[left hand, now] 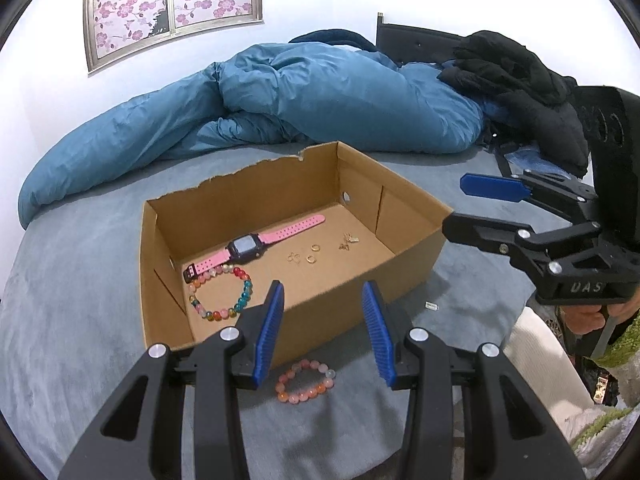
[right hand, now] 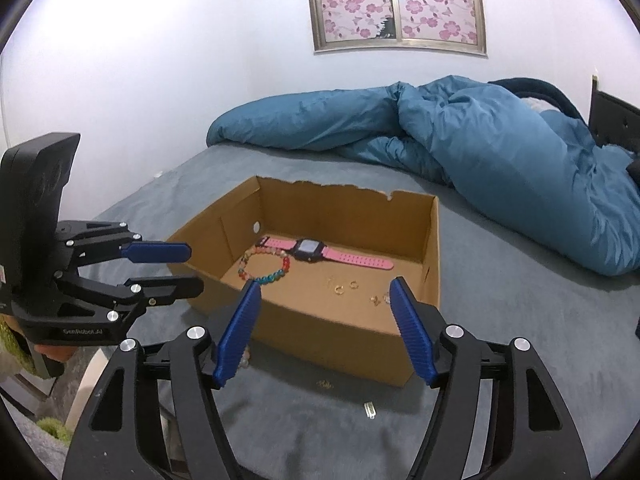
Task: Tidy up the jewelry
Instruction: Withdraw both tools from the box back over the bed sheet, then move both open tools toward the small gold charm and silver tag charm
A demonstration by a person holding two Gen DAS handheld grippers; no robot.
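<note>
An open cardboard box (left hand: 408, 268) (right hand: 332, 332) sits on the grey bed. Inside lie a pink-strapped watch (left hand: 252, 246) (right hand: 316, 250), a multicoloured bead bracelet (left hand: 222, 292) (right hand: 266, 266) and several small gold rings and earrings (left hand: 316, 254) (right hand: 352, 290). A pink-orange bead bracelet (left hand: 306, 381) lies on the bed in front of the box, below my open, empty left gripper (left hand: 324, 316) (right hand: 188, 266). A small silver piece (left hand: 431, 306) (right hand: 369, 409) and a small gold piece (right hand: 325, 384) lie on the bed by the box. My right gripper (right hand: 324, 306) (left hand: 456, 204) is open and empty.
A crumpled blue duvet (left hand: 280, 100) (right hand: 460, 140) lies behind the box. Black clothing (left hand: 516, 80) sits on the bed's far right by a dark headboard (left hand: 416, 42). A flower-patterned window (right hand: 396, 4) is on the white wall.
</note>
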